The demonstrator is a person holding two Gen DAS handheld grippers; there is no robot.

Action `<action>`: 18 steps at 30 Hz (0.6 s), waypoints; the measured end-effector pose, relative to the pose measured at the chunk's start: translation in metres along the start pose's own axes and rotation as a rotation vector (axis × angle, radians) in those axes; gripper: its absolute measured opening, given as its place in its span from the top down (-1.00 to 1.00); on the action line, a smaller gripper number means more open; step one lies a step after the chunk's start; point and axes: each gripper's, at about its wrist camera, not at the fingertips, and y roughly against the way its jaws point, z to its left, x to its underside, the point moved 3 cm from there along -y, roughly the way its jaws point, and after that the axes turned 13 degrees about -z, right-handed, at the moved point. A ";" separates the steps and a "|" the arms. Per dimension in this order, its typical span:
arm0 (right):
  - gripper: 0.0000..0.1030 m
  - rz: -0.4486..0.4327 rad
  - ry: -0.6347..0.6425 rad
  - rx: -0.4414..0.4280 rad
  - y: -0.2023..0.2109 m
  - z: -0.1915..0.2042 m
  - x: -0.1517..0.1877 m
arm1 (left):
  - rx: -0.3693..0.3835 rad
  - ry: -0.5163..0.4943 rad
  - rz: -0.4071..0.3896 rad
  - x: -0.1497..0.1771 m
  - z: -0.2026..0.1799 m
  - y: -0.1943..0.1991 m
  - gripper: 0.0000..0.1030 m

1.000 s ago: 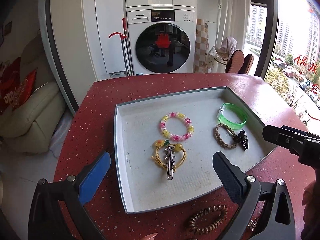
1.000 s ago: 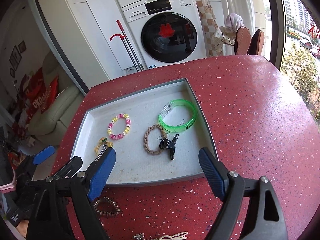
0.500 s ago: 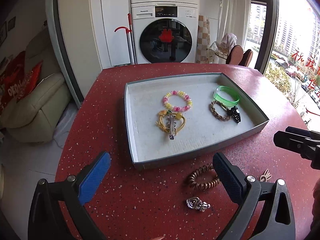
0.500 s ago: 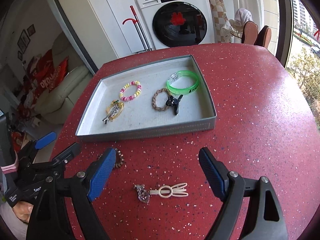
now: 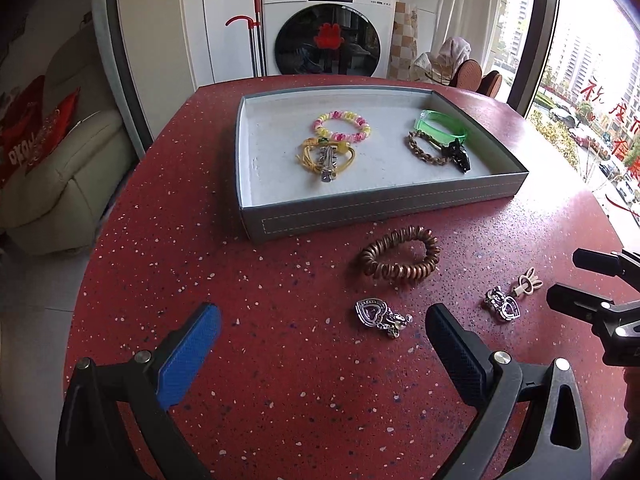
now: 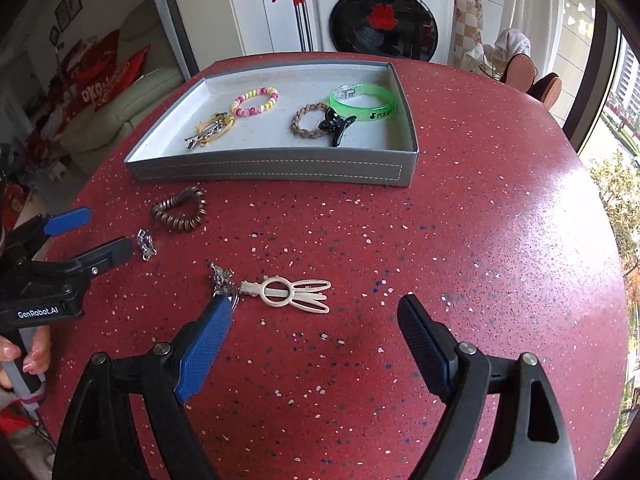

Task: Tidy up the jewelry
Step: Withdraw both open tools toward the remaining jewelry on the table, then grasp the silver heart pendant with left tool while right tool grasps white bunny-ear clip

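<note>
We are pulling both grippers back from the tray [image 5: 372, 204] toward the near edge of the red table [image 6: 500, 240]; a second ago the tray was filling our views, and now the loose pieces in front of it are coming into sight. Our left gripper [image 5: 320, 338] is hanging wide open and empty just short of a silver heart charm [image 5: 374, 314], with the brown coil hair tie [image 5: 400, 258] beyond it. Our right gripper [image 6: 316, 328] is also spread wide, empty, right behind the white rabbit clip [image 6: 290, 294] and a second silver charm [image 6: 220, 276]. Six pieces are lying in the tray already, so four seem left, and we are probably lining up the next pickups.
</note>
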 end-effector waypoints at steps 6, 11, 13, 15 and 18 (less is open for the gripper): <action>-0.66 0.015 0.139 -0.036 -0.011 0.007 0.006 | 0.005 -0.021 0.018 0.007 -0.015 -0.005 -1.00; -0.53 0.019 0.249 -0.085 -0.019 0.021 0.005 | -0.004 -0.031 0.027 0.009 -0.020 -0.012 -1.00; -0.45 0.022 0.290 -0.104 -0.022 0.026 0.004 | -0.009 -0.036 0.032 0.009 -0.022 -0.015 -1.00; -0.34 0.024 0.297 -0.119 -0.023 0.029 0.003 | -0.011 -0.040 0.045 0.011 -0.022 -0.019 -1.00; -0.02 0.028 0.280 -0.143 -0.023 0.032 0.002 | -0.015 -0.039 0.045 0.012 -0.022 -0.022 -1.00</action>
